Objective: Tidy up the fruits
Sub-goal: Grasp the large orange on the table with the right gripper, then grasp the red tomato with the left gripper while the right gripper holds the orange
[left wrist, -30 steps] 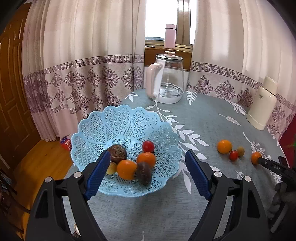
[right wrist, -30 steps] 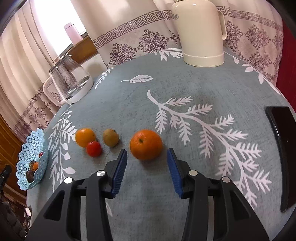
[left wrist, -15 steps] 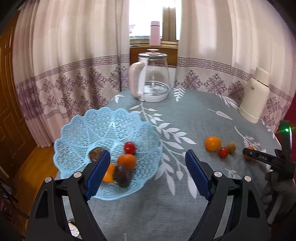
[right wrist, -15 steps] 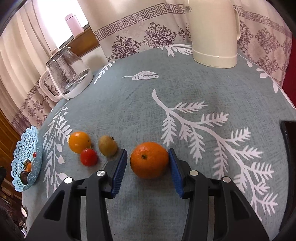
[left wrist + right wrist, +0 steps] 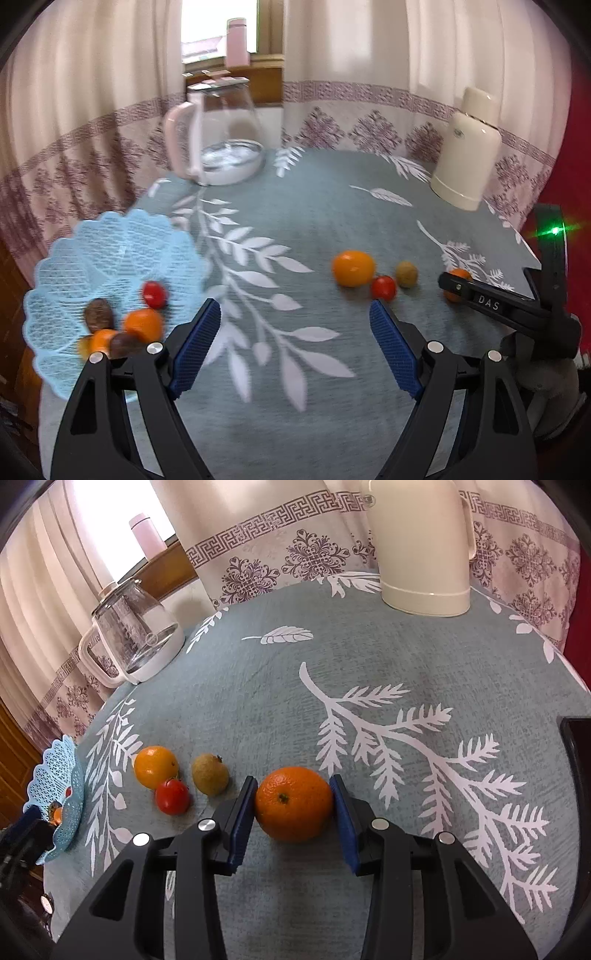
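Observation:
An orange rests on the grey-blue tablecloth, and my right gripper is shut on it, a blue pad pressed to each side. To its left lie a smaller orange fruit, a red tomato and a greenish-brown fruit. The light blue lattice basket stands at the table's left edge, holding a tomato, an orange and a brown fruit among others. My left gripper hangs open over bare cloth between the basket and the loose fruits.
A glass kettle with a pink handle stands at the back of the table. Back right is a cream jug. A dark flat object lies at the right edge. Curtains hang behind, with a pink bottle on the sill.
My right gripper has slid forward around the orange and closed on it. The left gripper has swung right, so the basket now sits at the far left of its view.

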Available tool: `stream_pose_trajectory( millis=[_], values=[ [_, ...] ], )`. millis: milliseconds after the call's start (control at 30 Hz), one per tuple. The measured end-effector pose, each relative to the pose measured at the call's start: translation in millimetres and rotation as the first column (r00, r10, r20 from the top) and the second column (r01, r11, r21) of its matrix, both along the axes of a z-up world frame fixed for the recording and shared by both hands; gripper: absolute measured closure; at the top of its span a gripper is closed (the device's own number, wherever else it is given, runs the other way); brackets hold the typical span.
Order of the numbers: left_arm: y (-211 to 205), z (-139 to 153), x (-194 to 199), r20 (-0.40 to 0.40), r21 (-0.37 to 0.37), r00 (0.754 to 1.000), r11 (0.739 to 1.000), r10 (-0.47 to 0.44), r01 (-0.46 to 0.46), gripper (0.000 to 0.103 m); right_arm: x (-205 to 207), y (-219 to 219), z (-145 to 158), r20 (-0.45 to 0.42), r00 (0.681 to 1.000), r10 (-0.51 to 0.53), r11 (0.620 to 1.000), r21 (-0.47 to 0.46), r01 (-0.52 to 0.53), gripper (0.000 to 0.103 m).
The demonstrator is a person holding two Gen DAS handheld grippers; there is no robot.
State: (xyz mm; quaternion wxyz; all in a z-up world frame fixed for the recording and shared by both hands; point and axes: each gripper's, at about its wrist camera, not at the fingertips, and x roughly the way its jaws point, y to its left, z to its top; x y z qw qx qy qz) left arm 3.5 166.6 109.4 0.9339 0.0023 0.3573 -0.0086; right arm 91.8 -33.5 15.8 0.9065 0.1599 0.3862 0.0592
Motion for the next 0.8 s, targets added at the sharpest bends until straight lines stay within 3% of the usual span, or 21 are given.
stream_pose_trajectory(
  millis=[367,800],
  values=[
    [-34.2,-26.3,33.7,-0.077,-0.02,0.994,0.997,-0.073,0.072,0.021,-8.3,-11.4,3.9,0.028,0.999,-0.042,0.999,0.02,0.042,0.062],
    [-54.9,-52.5,67.2,-0.157,-0.081,0.983,0.993,-0.094,0.082,0.043,-10.6,-24.0,4.0,0.033,0.996,-0.085,0.995,0.062,0.082,0.062]
  ],
)
